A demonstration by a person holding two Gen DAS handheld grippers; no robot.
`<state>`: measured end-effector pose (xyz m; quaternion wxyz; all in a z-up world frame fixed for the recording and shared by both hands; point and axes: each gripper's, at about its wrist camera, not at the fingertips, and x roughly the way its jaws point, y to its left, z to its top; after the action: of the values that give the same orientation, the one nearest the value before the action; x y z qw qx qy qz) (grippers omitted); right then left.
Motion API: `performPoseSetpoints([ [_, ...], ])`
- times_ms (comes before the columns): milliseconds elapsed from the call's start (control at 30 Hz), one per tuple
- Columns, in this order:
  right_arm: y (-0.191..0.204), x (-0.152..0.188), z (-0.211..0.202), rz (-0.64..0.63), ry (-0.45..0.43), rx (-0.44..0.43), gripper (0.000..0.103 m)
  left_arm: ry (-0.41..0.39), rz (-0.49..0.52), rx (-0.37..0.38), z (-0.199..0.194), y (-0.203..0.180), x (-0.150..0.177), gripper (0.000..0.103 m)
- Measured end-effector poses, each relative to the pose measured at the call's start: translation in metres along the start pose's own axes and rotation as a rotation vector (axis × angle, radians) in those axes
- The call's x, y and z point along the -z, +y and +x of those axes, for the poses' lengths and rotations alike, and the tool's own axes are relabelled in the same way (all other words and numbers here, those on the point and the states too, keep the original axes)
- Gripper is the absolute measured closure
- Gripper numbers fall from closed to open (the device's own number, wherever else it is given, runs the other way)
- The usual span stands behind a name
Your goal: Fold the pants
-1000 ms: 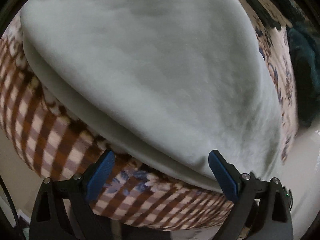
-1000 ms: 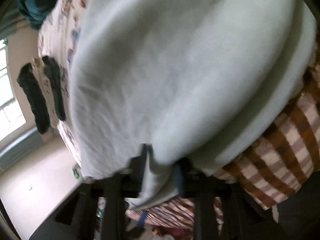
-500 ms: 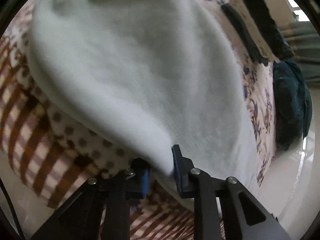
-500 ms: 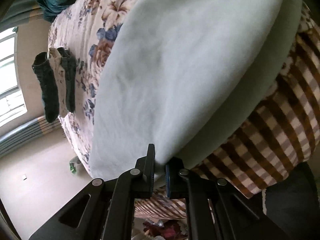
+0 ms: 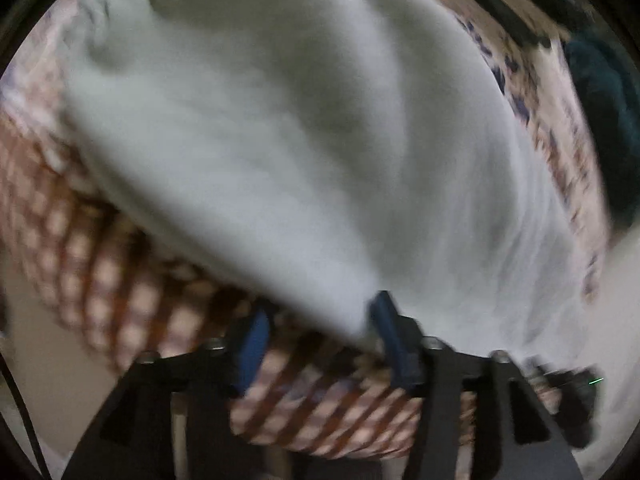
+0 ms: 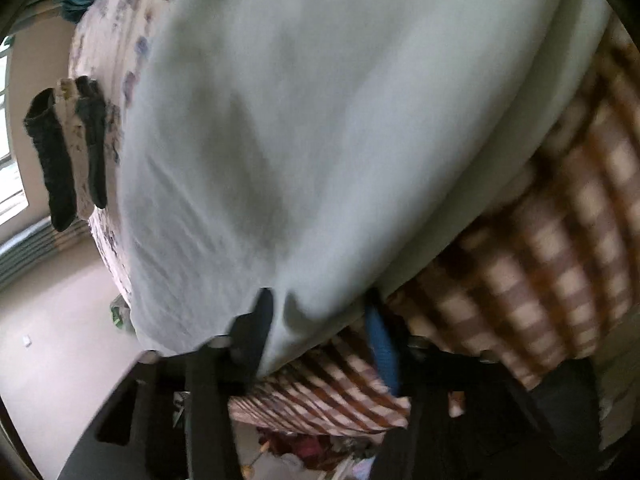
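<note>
Both tools, left [image 5: 320, 344] and right [image 6: 320, 336], spread over pale pants [image 5: 300, 140]

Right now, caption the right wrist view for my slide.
Right gripper, jaws parted, at the pale pants edge over the checked blanket.

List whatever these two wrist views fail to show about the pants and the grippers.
- Left wrist view: motion blur; whether the left gripper pinches the pants or is letting go cannot be told.
- Right wrist view: the pants edge drapes between the right gripper fingers, hiding whether they clamp it.
- Both views: the pants overfill the frame, so waistband, legs and fold count are cut off.
- Bedspread under the pants is hidden.
</note>
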<state>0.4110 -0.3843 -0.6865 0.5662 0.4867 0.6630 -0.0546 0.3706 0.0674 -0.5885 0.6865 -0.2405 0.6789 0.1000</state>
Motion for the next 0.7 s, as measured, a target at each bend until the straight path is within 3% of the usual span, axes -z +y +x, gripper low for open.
performPoseSetpoints([
  [33,-0.003,-0.003,-0.014,-0.010,-0.026,0.013,0.049,-0.020,0.042,-0.046,-0.007,-0.003,0.005,0.023],
  [67,-0.007,-0.007,-0.027,-0.009,-0.054,0.028,0.049,-0.048,0.094,-0.091,-0.014,-0.012,0.009,0.014],
  [167,-0.030,-0.026,-0.079,0.039,-0.184,0.065,0.049,-0.080,0.195,-0.150,-0.026,-0.040,0.017,0.012],
  [333,-0.077,-0.090,-0.166,0.152,-0.468,0.079,0.049,-0.150,0.326,-0.128,-0.021,-0.133,0.009,0.012],
  [433,-0.103,-0.125,-0.178,0.212,-0.503,0.106,0.049,-0.168,0.375,-0.120,-0.008,-0.183,0.004,0.012],
  [500,-0.118,-0.149,-0.164,0.265,-0.453,0.066,0.049,-0.166,0.391,-0.115,-0.006,-0.192,0.006,0.012],
  [533,-0.122,-0.154,-0.159,0.278,-0.447,0.046,0.054,-0.163,0.391,-0.117,-0.003,-0.200,0.005,0.012],
  [567,-0.125,-0.155,-0.155,0.278,-0.453,0.004,0.085,-0.164,0.390,-0.120,0.002,-0.208,0.001,0.012],
  [600,-0.124,-0.155,-0.152,0.271,-0.452,-0.005,0.095,-0.163,0.393,-0.123,0.003,-0.208,0.003,0.012],
  [700,-0.107,-0.133,-0.170,0.245,-0.510,-0.037,0.095,-0.153,0.406,-0.148,0.008,-0.217,0.001,0.012],
])
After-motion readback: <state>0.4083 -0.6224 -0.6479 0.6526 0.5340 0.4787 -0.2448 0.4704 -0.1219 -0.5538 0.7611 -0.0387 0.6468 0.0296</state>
